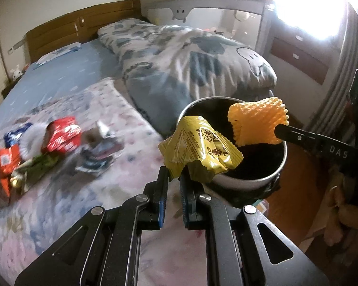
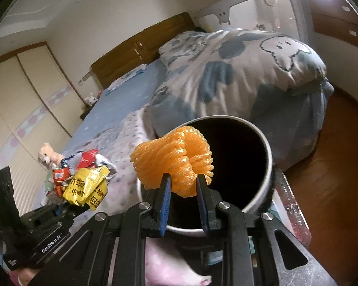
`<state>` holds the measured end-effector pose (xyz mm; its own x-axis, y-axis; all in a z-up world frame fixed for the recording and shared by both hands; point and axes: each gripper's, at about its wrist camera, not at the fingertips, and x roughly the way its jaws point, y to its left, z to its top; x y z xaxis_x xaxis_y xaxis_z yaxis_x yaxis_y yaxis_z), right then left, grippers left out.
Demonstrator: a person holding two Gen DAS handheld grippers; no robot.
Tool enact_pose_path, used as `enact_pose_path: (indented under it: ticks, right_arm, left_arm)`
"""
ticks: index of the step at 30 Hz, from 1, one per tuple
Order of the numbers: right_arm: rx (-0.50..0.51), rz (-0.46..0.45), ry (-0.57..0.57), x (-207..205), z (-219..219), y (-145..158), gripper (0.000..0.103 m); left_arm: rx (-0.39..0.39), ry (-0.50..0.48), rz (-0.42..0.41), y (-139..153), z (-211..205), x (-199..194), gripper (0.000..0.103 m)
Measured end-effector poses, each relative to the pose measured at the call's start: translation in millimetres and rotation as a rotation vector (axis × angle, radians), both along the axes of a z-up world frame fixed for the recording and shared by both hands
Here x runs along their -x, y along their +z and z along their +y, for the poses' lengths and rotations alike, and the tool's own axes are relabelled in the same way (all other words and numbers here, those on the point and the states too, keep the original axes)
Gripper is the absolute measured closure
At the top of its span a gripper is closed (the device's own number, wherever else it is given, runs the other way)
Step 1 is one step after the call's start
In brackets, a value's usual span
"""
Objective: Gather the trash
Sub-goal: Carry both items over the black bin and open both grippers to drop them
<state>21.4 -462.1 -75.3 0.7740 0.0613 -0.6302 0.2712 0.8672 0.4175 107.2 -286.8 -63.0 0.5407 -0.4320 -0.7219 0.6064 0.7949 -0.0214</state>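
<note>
bed (image 1: 66, 90): takes up most of both views, flowery cover near, blue sheet far, wooden headboard at the far end.

quilt (image 1: 191, 57): big blue and white bundle on the right half of the bed, right behind the bin.

bin (image 1: 280, 166): round metal one with a black liner, standing just off the bed's near right corner, mouth open upward. Looks empty-ish, but the inside is too dark to say.

trash pile (image 1: 35, 147): red, orange, green and blue wrappers heaped on the bed's left side, well apart from the bin. So I'd say the job is only partly done.

yellow wrapper (image 1: 200, 152): crumpled packet, clenched in the left tool (image 1: 173, 181) by its bottom edge. It sticks up and leans right, so its top already overlaps the bin's near left rim.

orange foam net (image 2: 174, 159): squashed between the right tool's (image 2: 183, 183) blue pads, held right over the bin mouth, toward its near left side.

who's closer: the right tool, I think. The net is already above the opening, so letting go should drop it in. The left one probably needs a small push right and farther first, or the wrapper could catch the rim and slide off outside.

pose: both tools angle forward over the bin, the left from the near left, the right from the right.
</note>
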Motion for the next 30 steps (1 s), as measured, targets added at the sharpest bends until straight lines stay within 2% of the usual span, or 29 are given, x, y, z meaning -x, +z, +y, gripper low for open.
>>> enact_pose_path:
  ticks: [20,22,23,25,27,30]
  right_arm:
    - [-0.005,0.07,-0.047,-8.8,-39.7,-16.9,0.082]
    - [-0.008,0.074,-0.043,-10.5,-40.8,-17.5,0.081]
    - [-0.008,0.076,-0.041,-12.0,-41.3,-17.6,0.078]
    - [-0.008,0.084,-0.033,-15.0,-42.1,-18.4,0.078]
    - [-0.009,0.091,-0.039,-16.1,-43.2,-19.0,0.07]
    - [-0.012,0.093,-0.049,-16.2,-45.3,-20.0,0.059]
  left_arm:
    - [-0.062,-0.062,0.036,-16.2,-59.3,-21.3,0.093]
    - [-0.07,-0.063,0.042,-17.7,-62.5,-22.8,0.09]
    - [-0.073,-0.062,0.047,-18.3,-63.5,-23.3,0.088]
    - [-0.071,-0.057,0.052,-18.4,-63.2,-23.7,0.064]
    - [-0.066,-0.051,0.039,-17.4,-62.9,-23.2,0.049]
    - [-0.063,-0.045,0.032,-17.5,-58.2,-21.9,0.042]
